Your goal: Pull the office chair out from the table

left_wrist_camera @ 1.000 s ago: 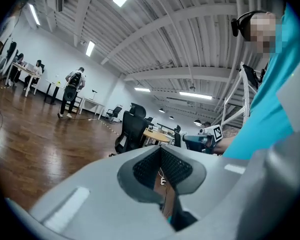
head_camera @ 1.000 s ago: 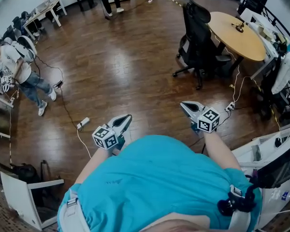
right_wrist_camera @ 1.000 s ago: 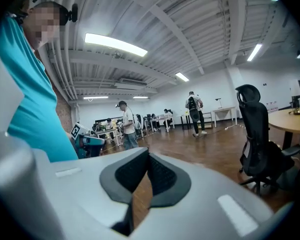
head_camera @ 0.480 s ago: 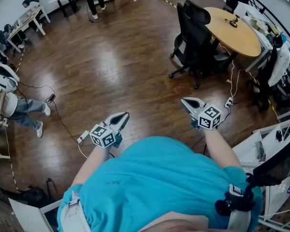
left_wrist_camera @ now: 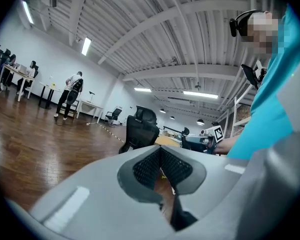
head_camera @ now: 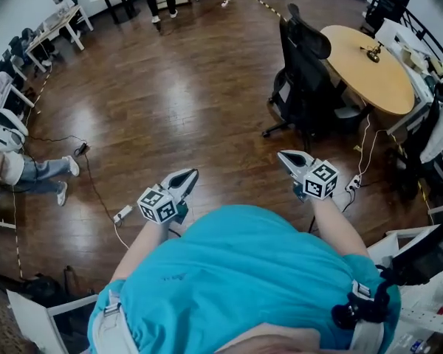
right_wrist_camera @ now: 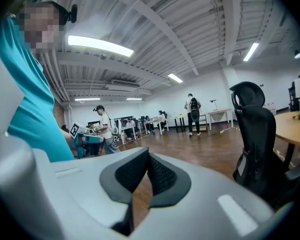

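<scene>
Since the earlier frame I have carried both tools forward over the wooden floor (head_camera: pixel 170 102). The seated person (head_camera: pixel 40 172) at the left edge has slid mostly out of the head view, with little more than legs and shoes left showing. The white power strip (head_camera: pixel 122 213) on its cable now lies nearer to me, just left of my left arm. Right of it is the left tool (head_camera: pixel 190 175), held level on the near side of the open floor. Its jaws are closed pad against pad with nothing between them, and its own view shows only floor through the slot below the pads. Further right, the right tool (head_camera: pixel 283 156) is level too, also fully closed and empty. Beyond it on the far right stands the black office chair (head_camera: pixel 304 57), well apart from both tools and touched by neither. Its tall back and headrest face the open floor on the left, its wheeled base rests on the boards, and its seat side is tucked in just beside the near-left rim of the round wooden surface (head_camera: pixel 384 80). A small dark object (head_camera: pixel 374 50) sits on top of that surface.
</scene>
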The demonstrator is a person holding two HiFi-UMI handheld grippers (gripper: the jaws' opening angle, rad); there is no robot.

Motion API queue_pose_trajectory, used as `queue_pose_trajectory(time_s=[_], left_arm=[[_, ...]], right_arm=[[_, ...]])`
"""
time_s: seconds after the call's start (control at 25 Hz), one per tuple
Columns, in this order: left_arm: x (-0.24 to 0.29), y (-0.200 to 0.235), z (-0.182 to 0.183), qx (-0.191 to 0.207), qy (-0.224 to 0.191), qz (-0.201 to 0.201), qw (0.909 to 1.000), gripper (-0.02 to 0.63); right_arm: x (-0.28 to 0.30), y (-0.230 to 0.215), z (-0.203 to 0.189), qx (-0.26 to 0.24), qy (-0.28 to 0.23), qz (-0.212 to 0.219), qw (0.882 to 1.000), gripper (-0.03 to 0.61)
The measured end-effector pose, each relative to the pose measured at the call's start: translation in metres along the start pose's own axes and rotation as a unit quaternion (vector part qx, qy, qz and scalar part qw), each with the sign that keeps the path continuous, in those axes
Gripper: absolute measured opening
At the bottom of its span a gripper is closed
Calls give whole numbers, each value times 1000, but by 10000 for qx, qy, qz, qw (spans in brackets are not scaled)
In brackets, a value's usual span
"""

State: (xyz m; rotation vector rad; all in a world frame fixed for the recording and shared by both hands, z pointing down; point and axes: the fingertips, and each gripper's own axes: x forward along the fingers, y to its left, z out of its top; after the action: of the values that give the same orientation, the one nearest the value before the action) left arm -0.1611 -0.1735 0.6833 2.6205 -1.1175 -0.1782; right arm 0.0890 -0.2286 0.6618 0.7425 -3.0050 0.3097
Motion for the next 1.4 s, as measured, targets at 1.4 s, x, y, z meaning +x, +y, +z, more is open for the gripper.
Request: queue_pose_trajectory(time_s=[1.4], left_arm=[[376,183,112,153,372,-1291,9908,0]], right_arm=[[66,-383,208,-1106,-622,-1949,9726,11]])
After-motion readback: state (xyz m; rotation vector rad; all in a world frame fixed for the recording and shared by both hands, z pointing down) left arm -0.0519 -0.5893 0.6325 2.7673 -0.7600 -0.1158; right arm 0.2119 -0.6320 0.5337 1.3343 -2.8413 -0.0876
